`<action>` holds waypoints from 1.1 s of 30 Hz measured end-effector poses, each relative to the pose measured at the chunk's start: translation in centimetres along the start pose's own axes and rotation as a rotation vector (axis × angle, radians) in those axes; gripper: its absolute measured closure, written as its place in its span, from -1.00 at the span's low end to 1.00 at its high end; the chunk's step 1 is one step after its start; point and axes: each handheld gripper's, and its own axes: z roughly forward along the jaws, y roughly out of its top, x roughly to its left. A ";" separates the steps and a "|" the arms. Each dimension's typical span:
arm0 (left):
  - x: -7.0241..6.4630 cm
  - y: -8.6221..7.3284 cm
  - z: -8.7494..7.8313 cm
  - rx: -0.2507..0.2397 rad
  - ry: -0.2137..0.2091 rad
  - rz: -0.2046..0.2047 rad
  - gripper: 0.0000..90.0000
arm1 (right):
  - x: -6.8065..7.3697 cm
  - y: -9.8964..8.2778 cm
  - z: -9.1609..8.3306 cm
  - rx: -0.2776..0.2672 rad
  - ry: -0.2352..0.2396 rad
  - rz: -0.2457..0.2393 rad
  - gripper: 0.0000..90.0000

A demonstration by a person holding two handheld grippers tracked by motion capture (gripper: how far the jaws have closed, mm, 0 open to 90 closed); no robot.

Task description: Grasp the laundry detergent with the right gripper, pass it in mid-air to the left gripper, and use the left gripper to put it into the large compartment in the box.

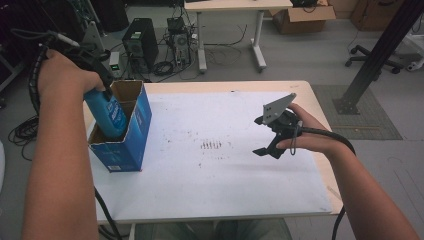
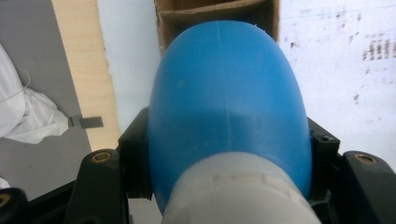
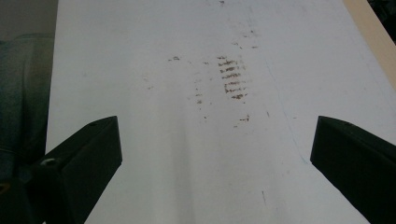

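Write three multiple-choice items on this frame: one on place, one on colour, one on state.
1. Where is the bottle?
A. partly inside the open box
B. lying on the white mat
C. on the floor
2. What colour is the bottle's body?
A. red
B. blue
C. green
3. How does the right claw stand?
A. shut on the bottle
B. shut on the box
C. open, holding nothing

Answers: 1 A, its lower end sits within the box walls; 2 B, blue in the left gripper view; 3 C, jaws apart over bare mat.
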 end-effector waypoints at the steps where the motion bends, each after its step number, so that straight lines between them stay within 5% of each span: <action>1: 0.0 0.0 0.4 0.002 0.001 0.001 -0.16 | 0.0 0.0 0.0 0.001 0.000 0.001 -0.95; 33: -0.9 -0.4 10.0 0.025 0.008 0.037 -0.16 | 0.3 -0.2 0.5 0.003 0.009 0.009 -0.95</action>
